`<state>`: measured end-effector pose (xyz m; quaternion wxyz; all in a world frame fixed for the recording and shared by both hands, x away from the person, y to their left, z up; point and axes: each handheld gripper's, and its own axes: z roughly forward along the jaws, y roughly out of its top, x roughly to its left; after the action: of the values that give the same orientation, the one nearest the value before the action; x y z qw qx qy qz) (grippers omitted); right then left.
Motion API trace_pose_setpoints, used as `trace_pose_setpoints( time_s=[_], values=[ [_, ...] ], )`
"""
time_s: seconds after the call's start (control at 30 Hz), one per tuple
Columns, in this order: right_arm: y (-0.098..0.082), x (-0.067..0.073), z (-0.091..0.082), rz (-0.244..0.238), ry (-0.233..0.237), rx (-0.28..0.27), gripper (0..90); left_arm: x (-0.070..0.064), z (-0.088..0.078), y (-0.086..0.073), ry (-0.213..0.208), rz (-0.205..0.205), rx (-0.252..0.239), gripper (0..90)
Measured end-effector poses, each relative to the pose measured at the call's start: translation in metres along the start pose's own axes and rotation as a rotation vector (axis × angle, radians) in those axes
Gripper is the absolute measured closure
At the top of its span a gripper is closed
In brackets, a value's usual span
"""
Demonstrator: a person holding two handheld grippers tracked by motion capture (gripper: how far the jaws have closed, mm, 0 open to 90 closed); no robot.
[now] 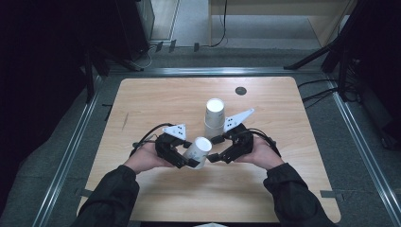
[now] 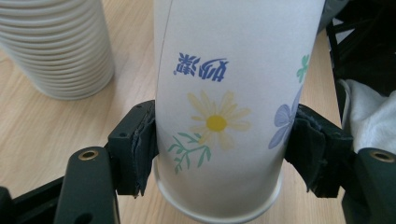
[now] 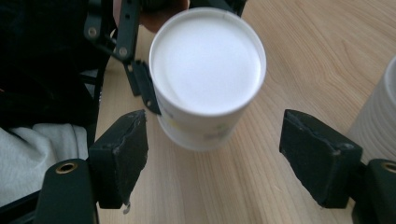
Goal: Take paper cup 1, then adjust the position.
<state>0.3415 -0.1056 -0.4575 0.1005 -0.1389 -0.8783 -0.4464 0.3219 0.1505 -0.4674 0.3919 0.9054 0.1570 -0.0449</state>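
Note:
A white paper cup [image 1: 198,151] with printed flowers and blue lettering is held tilted above the table, its closed base toward the right hand. My left gripper [image 1: 182,158] is shut on the paper cup [image 2: 224,121], both pads pressing its sides near the rim. My right gripper [image 1: 218,149] stands open just right of the cup, and its pads [image 3: 119,156] are clear of the cup's base [image 3: 208,63]. An upside-down stack of white cups [image 1: 214,118] stands on the table behind both grippers.
The stack of cups [image 2: 58,46] sits close beside the held cup; its edge [image 3: 378,121] is near the right gripper. A small dark round disc [image 1: 240,90] lies near the table's far edge. Metal rails run along the table's sides.

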Motion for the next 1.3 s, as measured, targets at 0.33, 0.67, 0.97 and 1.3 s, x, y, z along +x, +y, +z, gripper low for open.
trace_pose_setpoints(
  time_s=[0.33,0.67,0.97,1.3],
  values=[
    [-0.013,0.0,-0.011,-0.032,-0.07,-0.007,26.4,0.007,-0.013,0.019,0.048,0.036,0.118,30.3],
    [-0.012,-0.001,0.0,-0.047,-0.084,-0.036,27.0,0.007,-0.01,0.02,0.071,0.068,0.229,30.2],
    [-0.01,0.002,0.013,-0.064,-0.077,-0.038,26.0,-0.001,-0.004,0.02,0.1,0.108,0.31,30.1],
    [-0.009,0.003,0.023,-0.066,-0.051,-0.032,25.2,-0.011,0.009,0.024,0.097,0.161,0.363,29.8]
  ],
)
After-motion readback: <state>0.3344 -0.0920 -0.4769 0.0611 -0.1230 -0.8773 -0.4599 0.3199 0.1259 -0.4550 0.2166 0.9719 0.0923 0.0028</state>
